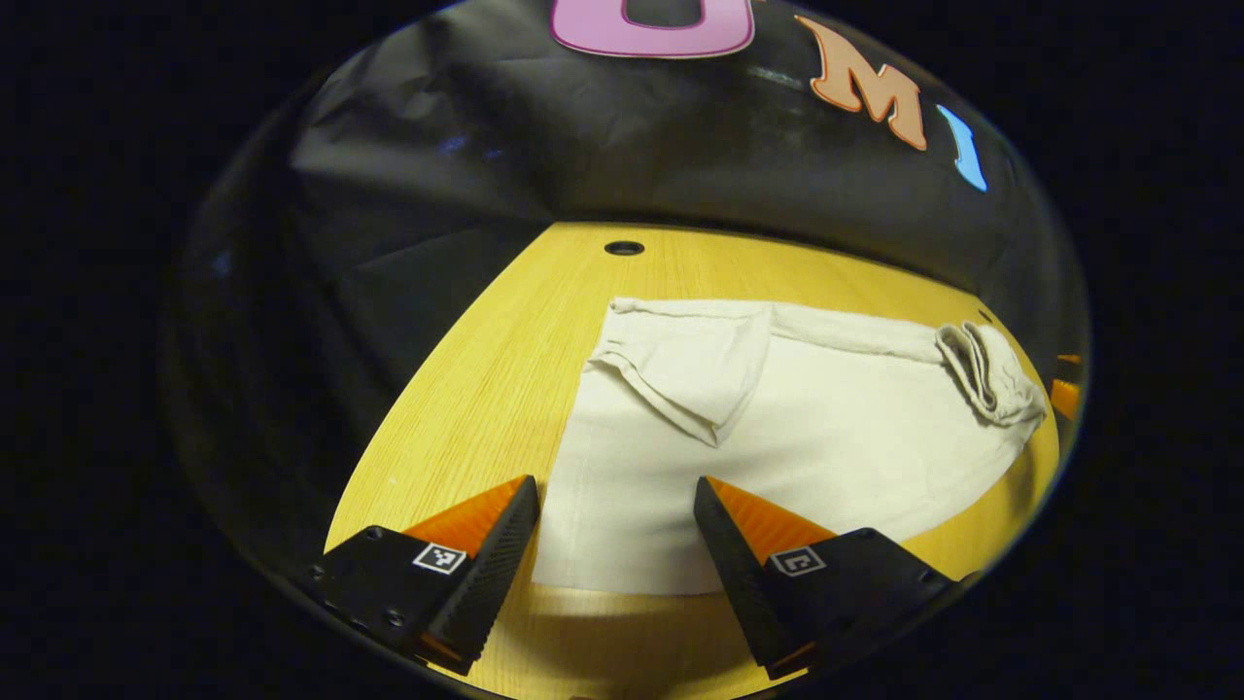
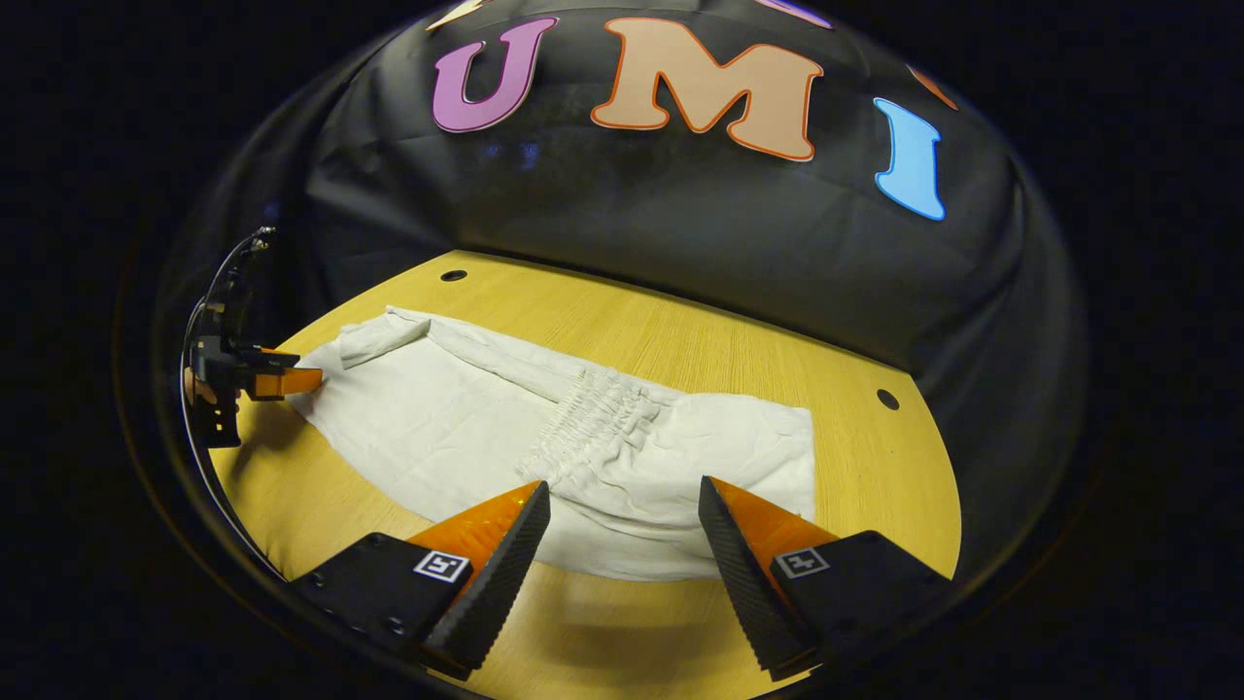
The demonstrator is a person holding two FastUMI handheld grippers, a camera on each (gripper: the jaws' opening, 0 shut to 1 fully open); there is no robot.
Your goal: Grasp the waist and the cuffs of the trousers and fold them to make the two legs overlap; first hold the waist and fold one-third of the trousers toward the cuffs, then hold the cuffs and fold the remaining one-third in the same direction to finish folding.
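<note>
Left gripper: fingers spread wide, nothing between them; it hangs just above the near edge of the trousers, at the cuff end.
Right gripper: fingers equally wide apart and empty, poised over the near edge at the waist end.
Trousers: pale cloth lying flat along the table, ahead of both tools; in the right gripper view they run from between the fingers away to the left, where the other gripper shows at the far cuff end.
Waistband: gathered elastic ridge just ahead of the right fingers, slightly left of centre.
Cuffs: one cuff corner is flipped back on itself ahead of the left fingers; a small bunched roll of cloth lies far to the right, towards the waist.
Table: bare wood under and around the cloth, with a small round hole beyond the trousers.
Stage (judged): no grip is taken yet, and the first fold, bringing one leg over the other, seems to be pending.
Doing it well: lower both tools together and pinch only the near edge, cloth fully between the fingers.
Lift: raise just enough to clear the table, then carry both ends away from the tools at an even pace so the edges meet.
Risk: the flipped cuff corner may trap a crease if left unsmoothed.
</note>
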